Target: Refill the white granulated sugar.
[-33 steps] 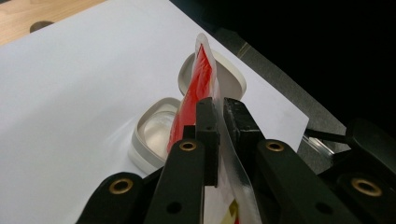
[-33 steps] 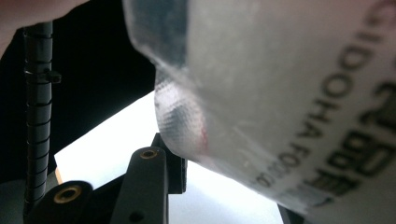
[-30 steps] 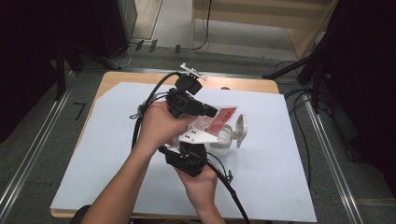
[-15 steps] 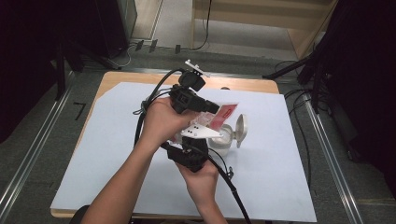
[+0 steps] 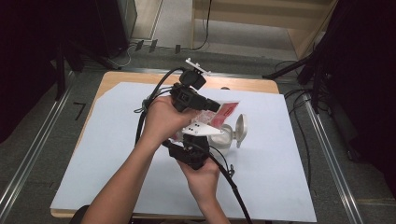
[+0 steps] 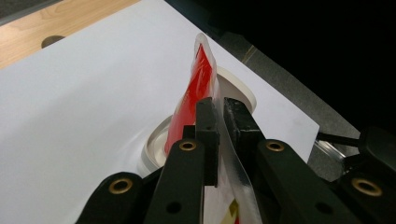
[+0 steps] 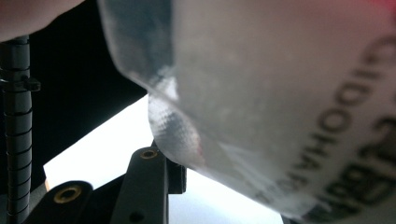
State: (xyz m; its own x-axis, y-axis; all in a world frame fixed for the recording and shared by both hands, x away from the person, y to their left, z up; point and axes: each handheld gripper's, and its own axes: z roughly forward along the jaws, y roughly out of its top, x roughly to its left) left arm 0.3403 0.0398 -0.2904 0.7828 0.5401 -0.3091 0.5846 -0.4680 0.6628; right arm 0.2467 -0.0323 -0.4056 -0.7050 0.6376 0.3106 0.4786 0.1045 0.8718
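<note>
A clear plastic packet with a red printed end [image 5: 227, 109] is pinched edge-on between the pads of my left gripper [image 5: 215, 106], which is shut on it. In the left gripper view the packet [image 6: 198, 79] rises past the gripper's tips [image 6: 219, 106], above a white round jar [image 6: 154, 145] with its lid [image 6: 240, 91] flipped open. The jar [image 5: 225, 138] stands on the white sheet. My right gripper [image 5: 201, 136] sits just near of it, under the left hand. In the right gripper view the blurred packet [image 7: 280, 93] hangs against one finger [image 7: 149, 179] and hides the other.
A white sheet [image 5: 289, 177] covers most of the wooden table [image 5: 116, 77]. Black cables [image 5: 233, 186] trail from both grippers towards the near edge. Dark stands and rails line the floor on both sides.
</note>
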